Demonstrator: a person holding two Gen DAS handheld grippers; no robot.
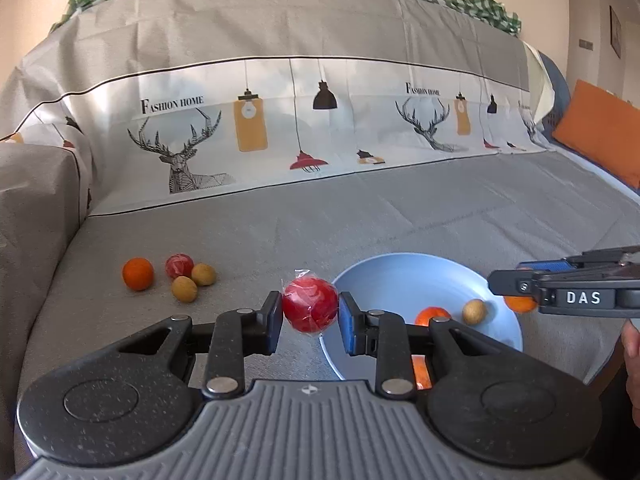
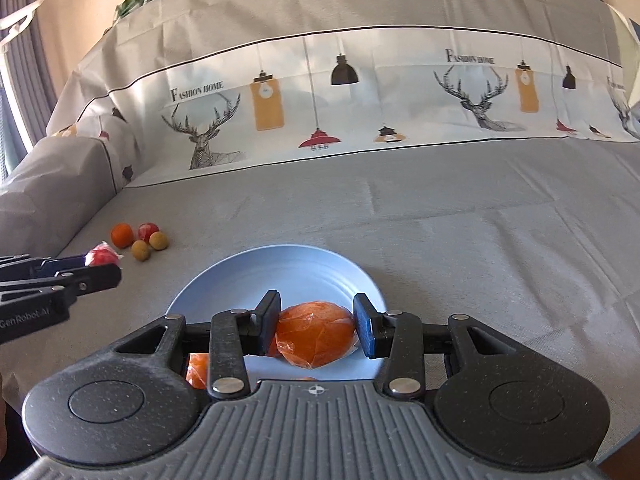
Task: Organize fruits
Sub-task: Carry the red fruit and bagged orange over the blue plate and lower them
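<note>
My left gripper (image 1: pixel 310 316) is shut on a red plastic-wrapped fruit (image 1: pixel 310 310), held above the grey sofa seat just left of the blue plate (image 1: pixel 400 276). My right gripper (image 2: pixel 316 330) is shut on an orange wrapped fruit (image 2: pixel 316 332) over the plate's (image 2: pixel 288 272) near part. In the plate lie an orange (image 1: pixel 432 316), a small tan fruit (image 1: pixel 475 311) and more orange fruit, partly hidden. On the seat at the left lie an orange (image 1: pixel 138 273), a red fruit (image 1: pixel 179 265) and two tan fruits (image 1: pixel 185 289).
The sofa backrest carries a printed cover with deer and lamps (image 1: pixel 304 128). A covered armrest (image 1: pixel 36 200) stands at the left. An orange cushion (image 1: pixel 600 136) lies at the far right. The right gripper's side shows in the left wrist view (image 1: pixel 568 292).
</note>
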